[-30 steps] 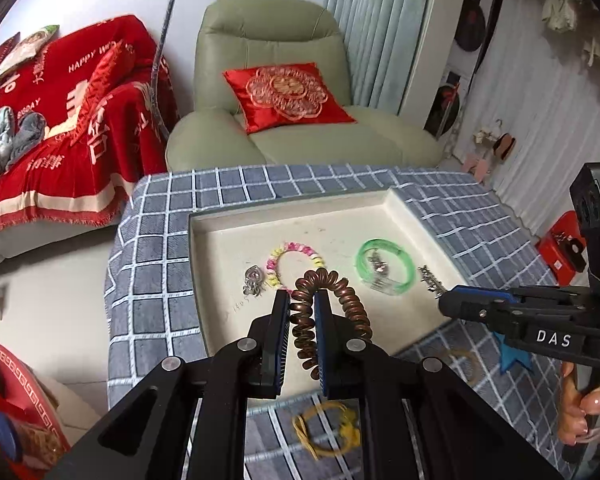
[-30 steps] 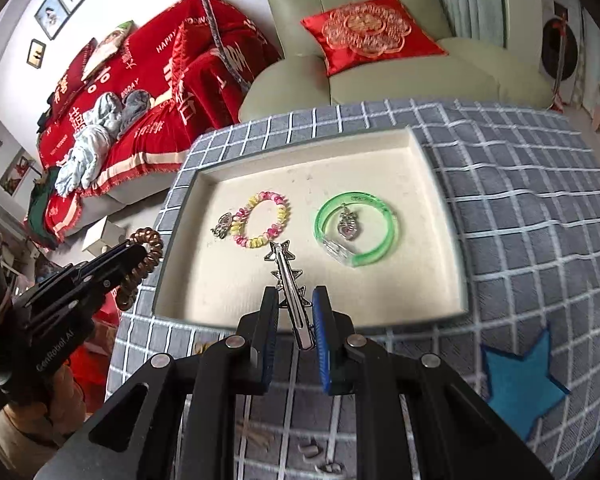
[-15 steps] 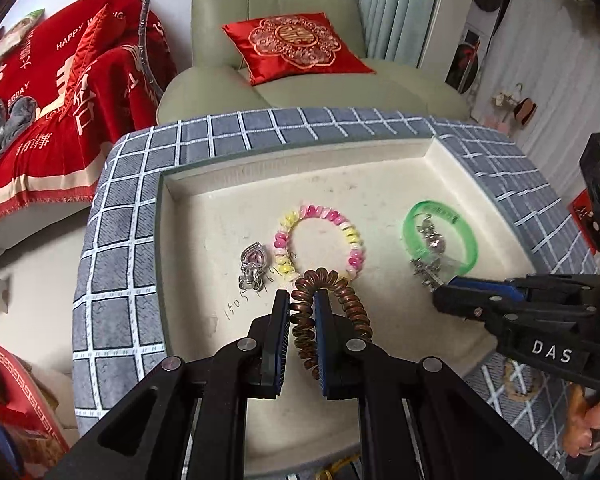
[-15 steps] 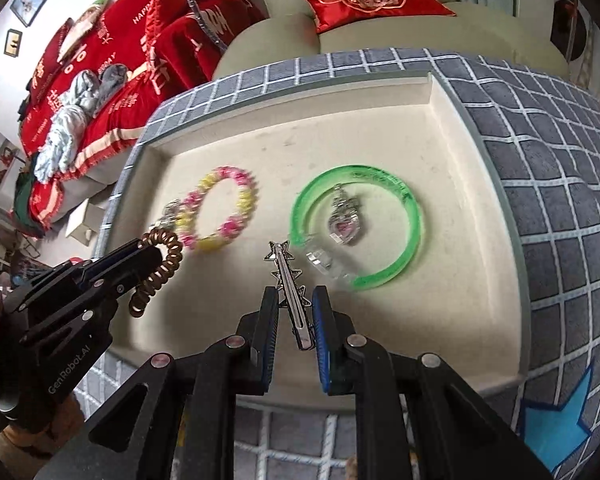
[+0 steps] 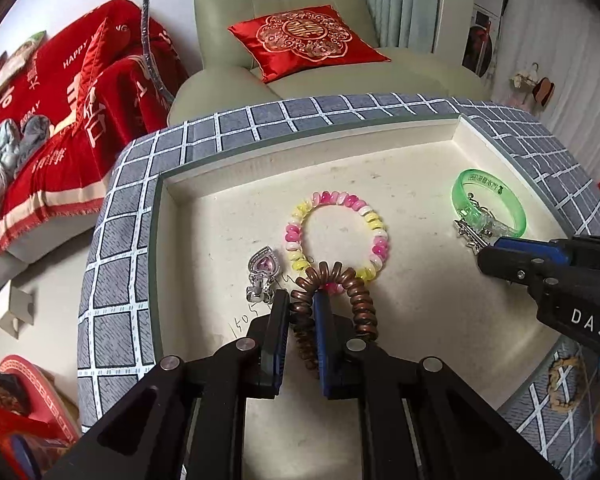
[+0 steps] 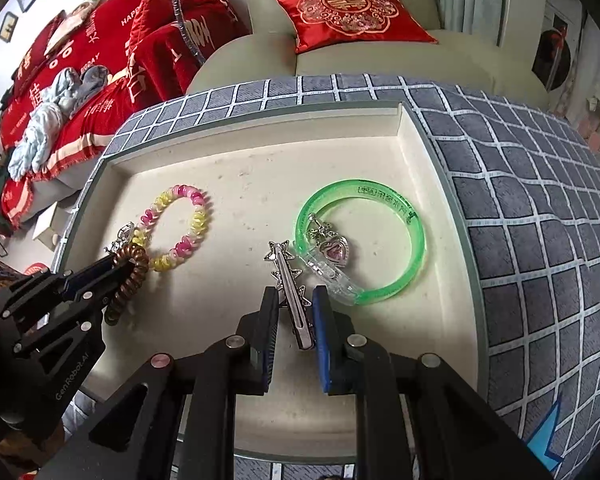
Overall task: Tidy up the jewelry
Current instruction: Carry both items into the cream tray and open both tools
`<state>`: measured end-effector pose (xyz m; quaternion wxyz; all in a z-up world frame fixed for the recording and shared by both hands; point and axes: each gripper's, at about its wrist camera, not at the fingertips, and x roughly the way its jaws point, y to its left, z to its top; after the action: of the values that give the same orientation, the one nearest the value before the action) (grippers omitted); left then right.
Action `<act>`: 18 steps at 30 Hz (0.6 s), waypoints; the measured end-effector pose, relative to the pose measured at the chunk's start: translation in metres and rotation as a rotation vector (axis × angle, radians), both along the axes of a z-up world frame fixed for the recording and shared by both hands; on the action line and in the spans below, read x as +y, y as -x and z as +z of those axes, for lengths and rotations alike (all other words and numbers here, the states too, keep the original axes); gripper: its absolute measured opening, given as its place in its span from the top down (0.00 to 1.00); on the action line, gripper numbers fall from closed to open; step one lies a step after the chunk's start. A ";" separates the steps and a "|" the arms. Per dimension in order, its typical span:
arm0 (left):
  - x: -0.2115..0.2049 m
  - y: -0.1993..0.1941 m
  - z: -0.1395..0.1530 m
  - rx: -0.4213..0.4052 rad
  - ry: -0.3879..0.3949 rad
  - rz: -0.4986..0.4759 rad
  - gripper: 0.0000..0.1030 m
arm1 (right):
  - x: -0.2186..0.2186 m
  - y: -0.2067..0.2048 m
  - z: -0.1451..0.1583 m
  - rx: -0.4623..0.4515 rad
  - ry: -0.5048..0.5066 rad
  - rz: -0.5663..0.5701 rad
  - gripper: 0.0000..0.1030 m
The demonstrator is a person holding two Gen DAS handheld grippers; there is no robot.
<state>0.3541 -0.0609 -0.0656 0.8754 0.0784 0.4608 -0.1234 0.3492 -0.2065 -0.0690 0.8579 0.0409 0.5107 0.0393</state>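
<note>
Both grippers have dropped closer over the cream tray (image 5: 204,184) than a second ago. Left gripper (image 5: 302,308) pinches a coiled brown hair tie (image 5: 356,300) beside the pink-yellow spiral bracelet (image 5: 374,236). Right gripper (image 6: 294,312) clamps a silver star hairclip (image 6: 290,280), tip touching the translucent green bangle (image 6: 414,248). Only the right view shows the heart pendant (image 6: 336,250) inside it.

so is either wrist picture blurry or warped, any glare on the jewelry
Left wrist view: sharp, tray rim bowed by the fisheye, corners black, small highlights on the brown coil tie. Right wrist view: also sharp, checked cloth curves strongly, bright glints on the star clip and green bangle.
</note>
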 end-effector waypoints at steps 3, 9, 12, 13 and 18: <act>0.001 0.000 0.000 -0.002 0.002 0.003 0.72 | 0.002 0.002 0.001 -0.004 -0.009 -0.003 0.81; 0.003 0.003 0.001 -0.008 0.010 0.018 0.72 | 0.001 0.008 0.011 -0.048 -0.052 0.000 0.40; 0.003 0.005 0.002 -0.014 0.009 0.023 0.72 | 0.004 0.015 0.022 -0.087 -0.061 0.006 0.40; 0.003 0.005 0.002 -0.013 0.009 0.025 0.72 | 0.003 0.018 0.026 -0.100 -0.062 0.003 0.40; -0.002 0.008 0.001 -0.015 -0.020 0.014 0.72 | -0.005 0.034 0.039 -0.127 -0.095 -0.035 0.40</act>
<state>0.3466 -0.0633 -0.0644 0.8789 0.0848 0.4560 -0.1118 0.3152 -0.2116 -0.0302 0.8861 0.0880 0.4521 0.0513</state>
